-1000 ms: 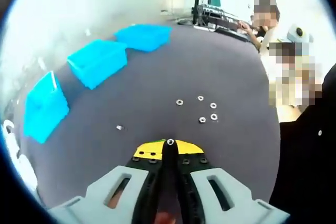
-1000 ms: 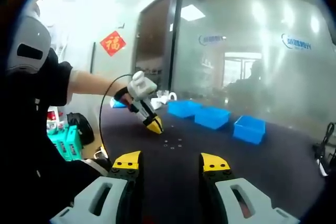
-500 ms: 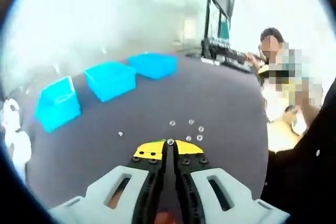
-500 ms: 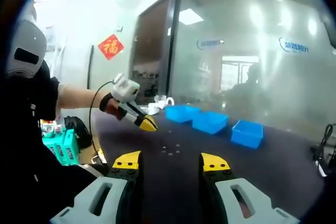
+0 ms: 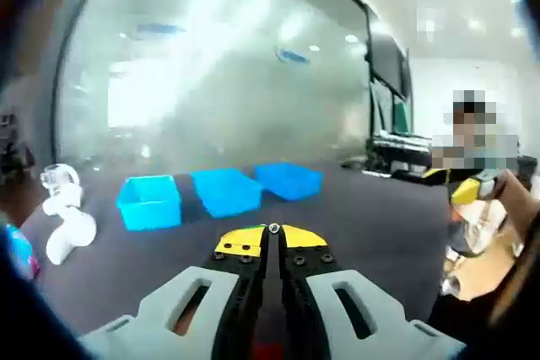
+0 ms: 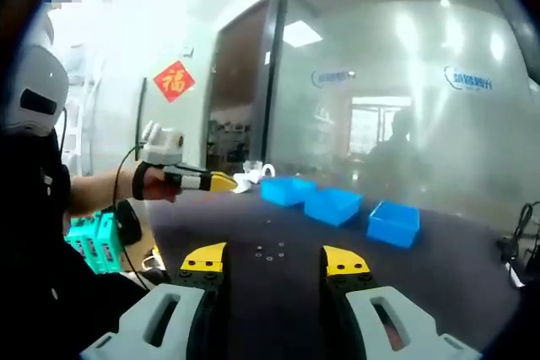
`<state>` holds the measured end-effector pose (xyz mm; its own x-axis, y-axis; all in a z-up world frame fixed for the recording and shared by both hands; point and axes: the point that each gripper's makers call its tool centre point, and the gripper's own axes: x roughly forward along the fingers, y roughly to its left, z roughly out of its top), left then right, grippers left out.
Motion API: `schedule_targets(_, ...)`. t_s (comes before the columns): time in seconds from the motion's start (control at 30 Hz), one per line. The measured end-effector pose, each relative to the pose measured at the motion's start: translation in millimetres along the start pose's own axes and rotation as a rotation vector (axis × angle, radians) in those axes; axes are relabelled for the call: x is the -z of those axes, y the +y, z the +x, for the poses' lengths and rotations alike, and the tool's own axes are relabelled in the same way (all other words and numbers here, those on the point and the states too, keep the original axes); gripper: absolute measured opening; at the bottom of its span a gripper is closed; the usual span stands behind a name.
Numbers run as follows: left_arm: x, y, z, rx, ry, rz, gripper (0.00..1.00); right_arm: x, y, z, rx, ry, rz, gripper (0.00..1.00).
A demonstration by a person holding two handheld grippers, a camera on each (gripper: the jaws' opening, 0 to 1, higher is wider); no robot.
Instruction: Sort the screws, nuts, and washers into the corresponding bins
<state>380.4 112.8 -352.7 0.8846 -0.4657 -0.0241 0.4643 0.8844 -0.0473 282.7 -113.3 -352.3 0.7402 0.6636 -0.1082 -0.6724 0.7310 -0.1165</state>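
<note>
Three blue bins (image 5: 221,194) stand in a row on the dark table (image 5: 380,225), well beyond your left gripper (image 5: 272,233), whose yellow-tipped jaws are pressed together on a small nut (image 5: 273,228). Your right gripper (image 6: 274,260) has its jaws parted and bare, with loose washers (image 6: 270,250) lying between and just ahead of them.

three blue bins (image 5: 221,194) in a row, small washers (image 6: 269,252) scattered on dark tabletop
</note>
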Motion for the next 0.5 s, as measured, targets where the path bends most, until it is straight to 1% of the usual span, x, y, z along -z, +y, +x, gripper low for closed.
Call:
schedule_targets(0.07, -0.7, 5.6, -1.7, -0.017, -0.015, -0.041, 0.05, -1.1, -0.3, 1.1, 0.003, -0.007, 0.004, 0.38)
schedule_targets(0.13, -2.2, 18.5, -3.6, -0.072, -0.031, -0.081, 0.05, -2.0, -1.6, 2.3, 0.012, -0.016, 0.011, 0.38)
schedule_targets(0.17, -5.0, 22.2, -4.0, -0.086, -0.047, -0.074, 0.05, -2.5, -2.0, 2.7, 0.015, -0.021, 0.017, 0.38)
schedule_targets(0.23, -8.6, 29.4, -3.8, -0.109, -0.054, -0.052, 0.05, -3.1, -2.7, 3.0, 0.02, -0.029, 0.028, 0.38)
schedule_targets(0.27, -12.3, 36.7, -2.7, -0.134, -0.059, -0.029, 0.05, -3.8, -3.6, 3.0, 0.027, -0.035, 0.03, 0.38)
schedule_targets(0.3, -15.2, 39.7, -0.6, -0.141, -0.061, -0.002, 0.05, -3.7, -4.8, 3.0, 0.033, -0.036, 0.032, 0.38)
schedule_targets(0.37, -17.0, 46.0, 6.8, -0.138, -0.052, 0.006, 0.05, -2.5, -6.7, 3.0, 0.041, -0.036, 0.035, 0.38)
schedule_targets(0.43, -19.3, 57.6, 14.5, -0.159, -0.046, -0.005, 0.05, -1.2, -6.4, 3.3, 0.04, -0.037, 0.042, 0.38)
schedule_targets(0.5, -23.1, 68.8, 24.5, -0.173, -0.042, 0.001, 0.05, 1.3, -6.3, 3.4, 0.044, -0.03, 0.037, 0.38)
